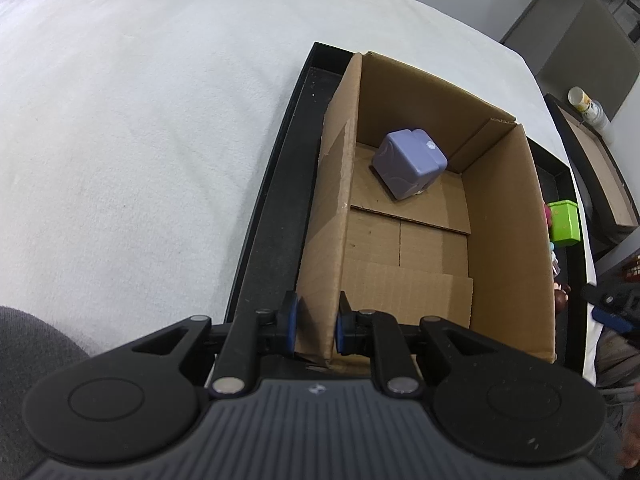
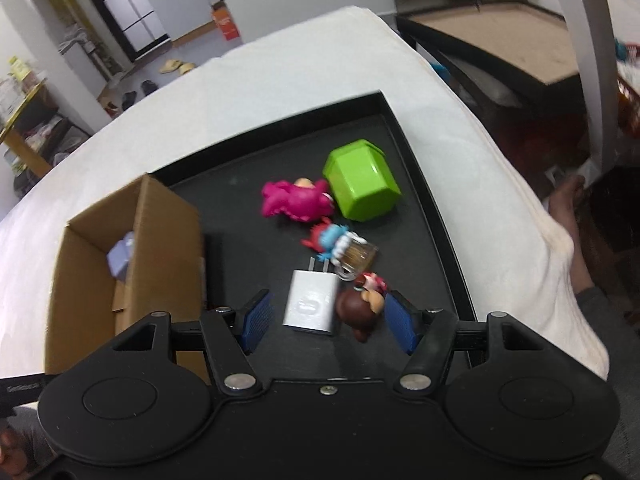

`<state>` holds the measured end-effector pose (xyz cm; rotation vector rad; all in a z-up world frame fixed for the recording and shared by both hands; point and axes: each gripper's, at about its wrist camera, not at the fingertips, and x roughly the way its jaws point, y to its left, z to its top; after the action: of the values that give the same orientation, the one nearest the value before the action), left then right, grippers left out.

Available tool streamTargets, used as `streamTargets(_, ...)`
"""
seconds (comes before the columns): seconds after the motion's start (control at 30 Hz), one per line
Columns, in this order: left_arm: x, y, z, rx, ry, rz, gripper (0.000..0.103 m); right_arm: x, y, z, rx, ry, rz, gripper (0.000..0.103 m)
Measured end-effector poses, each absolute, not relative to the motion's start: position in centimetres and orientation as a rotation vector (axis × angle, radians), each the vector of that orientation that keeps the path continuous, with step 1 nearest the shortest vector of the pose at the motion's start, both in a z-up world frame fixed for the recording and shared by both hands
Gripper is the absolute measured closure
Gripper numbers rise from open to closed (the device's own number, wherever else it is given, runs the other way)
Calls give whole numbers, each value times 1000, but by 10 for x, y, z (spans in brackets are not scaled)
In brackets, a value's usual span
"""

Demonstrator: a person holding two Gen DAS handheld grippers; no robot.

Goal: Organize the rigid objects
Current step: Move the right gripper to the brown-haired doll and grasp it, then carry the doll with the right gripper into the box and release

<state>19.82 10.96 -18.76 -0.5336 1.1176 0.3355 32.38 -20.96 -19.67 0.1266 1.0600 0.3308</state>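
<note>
While the left gripper pinches the near wall of a cardboard box, a lone purple cube sits inside at its far end. Box and loose toys share a black tray. To the right, the right gripper hovers, jaws spread around a white charger plug and brown figurine, near a pink figure and green box.
</note>
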Motion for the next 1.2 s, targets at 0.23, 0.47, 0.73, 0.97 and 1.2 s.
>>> streamTargets(0.23, 200, 111, -188, -551, 1128, 344, 87, 332, -212, -221, 141, 1081, 290, 42)
streamTargets(0.47, 201, 111, -187, -545, 1138, 340, 87, 340, -216, -236, 180, 1079, 233, 42)
streamTargets(0.73, 204, 105, -189, -512, 1138, 337, 87, 341, -220, -251, 244, 1127, 213, 70)
streamTargets(0.97, 205, 103, -190, -508, 1137, 350, 87, 329, -221, -240, 249, 1106, 242, 70)
streamTargets(1.2, 206, 102, -190, -496, 1141, 348, 87, 322, -220, -220, 251, 1070, 256, 70)
